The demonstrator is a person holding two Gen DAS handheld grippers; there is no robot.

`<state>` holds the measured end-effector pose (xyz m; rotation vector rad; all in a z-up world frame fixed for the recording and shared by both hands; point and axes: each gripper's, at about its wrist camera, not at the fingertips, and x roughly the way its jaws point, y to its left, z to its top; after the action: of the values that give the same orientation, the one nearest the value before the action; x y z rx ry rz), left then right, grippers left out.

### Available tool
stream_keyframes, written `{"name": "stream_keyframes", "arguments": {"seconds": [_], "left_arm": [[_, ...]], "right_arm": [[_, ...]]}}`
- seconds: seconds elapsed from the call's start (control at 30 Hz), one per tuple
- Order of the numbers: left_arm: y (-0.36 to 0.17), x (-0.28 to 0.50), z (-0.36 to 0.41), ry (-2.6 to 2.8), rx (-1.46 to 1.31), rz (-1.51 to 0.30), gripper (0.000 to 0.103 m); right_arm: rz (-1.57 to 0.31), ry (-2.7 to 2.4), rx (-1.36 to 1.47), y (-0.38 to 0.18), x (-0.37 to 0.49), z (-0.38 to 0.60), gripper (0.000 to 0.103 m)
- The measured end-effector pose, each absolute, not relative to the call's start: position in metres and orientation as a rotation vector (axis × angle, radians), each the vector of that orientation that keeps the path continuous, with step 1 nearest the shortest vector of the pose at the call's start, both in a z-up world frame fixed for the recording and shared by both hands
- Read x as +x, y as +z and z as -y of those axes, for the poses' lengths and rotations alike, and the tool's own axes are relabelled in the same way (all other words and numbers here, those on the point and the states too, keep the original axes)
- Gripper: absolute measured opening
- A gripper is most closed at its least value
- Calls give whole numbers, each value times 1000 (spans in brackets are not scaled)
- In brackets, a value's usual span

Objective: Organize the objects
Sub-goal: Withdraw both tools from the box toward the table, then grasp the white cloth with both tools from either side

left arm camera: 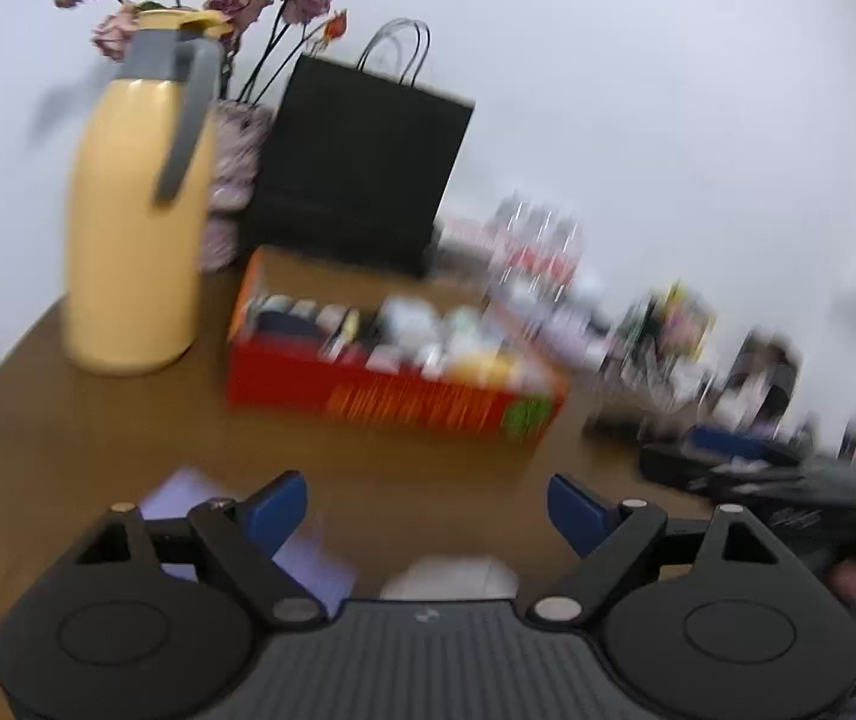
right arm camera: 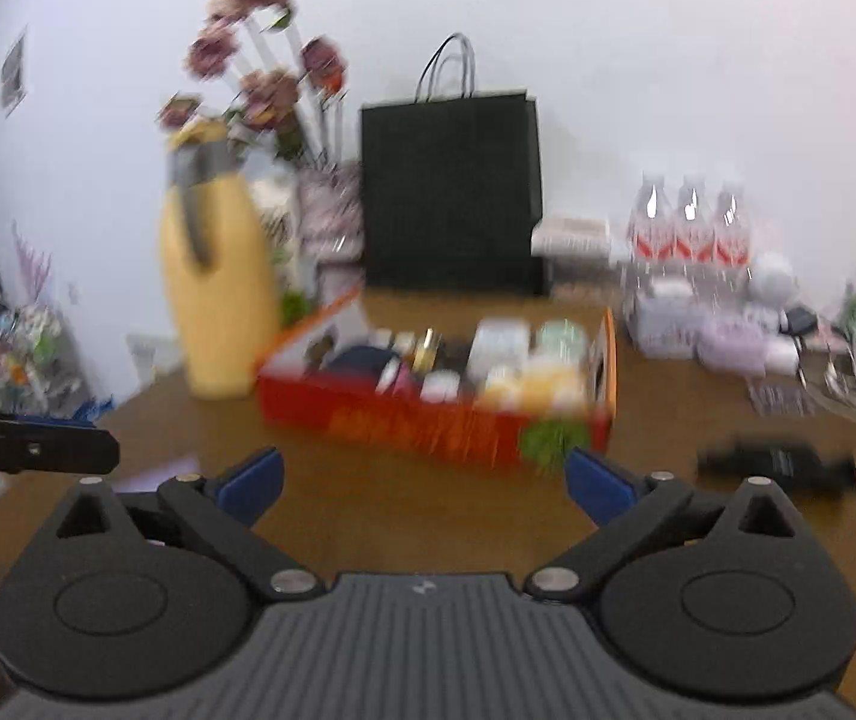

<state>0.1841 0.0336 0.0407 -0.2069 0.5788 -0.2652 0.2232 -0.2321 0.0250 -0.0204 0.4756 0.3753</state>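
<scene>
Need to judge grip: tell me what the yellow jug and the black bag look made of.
Yellow jug: likely painted metal or hard plastic, smooth satin sheen; grey handle looks plastic. Black bag: matte paper, stiff flat sides, thin cord handles. Blur leaves both uncertain.

A home: flowers [right arm camera: 260,84], thermos [right arm camera: 218,294], water bottles [right arm camera: 691,228] crowd a table [right arm camera: 404,516].

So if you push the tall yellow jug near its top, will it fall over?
Probably it could tip: the yellow jug stands tall on a narrow base on the table. Its smooth sides look slippery, so the grey handle seems the safer grip. How full or heavy it is cannot be seen.
</scene>
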Motion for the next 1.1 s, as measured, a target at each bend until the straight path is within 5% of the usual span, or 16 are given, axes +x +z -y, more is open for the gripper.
{"name": "stream_keyframes", "arguments": {"seconds": [0.27, 0.47, 0.73, 0.9, 1.0, 1.1], "left_arm": [[-2, 87, -25, -180, -78, -682, 82], [3, 90, -14, -203, -83, -629, 76], [-34, 158, 16, -272, -34, -696, 46], [-44, 191, 20, -285, -42, -715, 45], [-50, 193, 22, -301, -2, -705, 45], [-54, 192, 23, -288, 52, -702, 49]], "right_arm": [[-565, 312, -67, -18, 99, 245, 103], [-506, 315, -103, -18, 89, 231, 97], [-426, 390, -341, -34, 169, 184, 69], [-552, 629, -284, -43, 240, 166, 61], [-636, 688, -268, -57, 268, 155, 34], [-651, 634, -244, -63, 272, 155, 30]]}}
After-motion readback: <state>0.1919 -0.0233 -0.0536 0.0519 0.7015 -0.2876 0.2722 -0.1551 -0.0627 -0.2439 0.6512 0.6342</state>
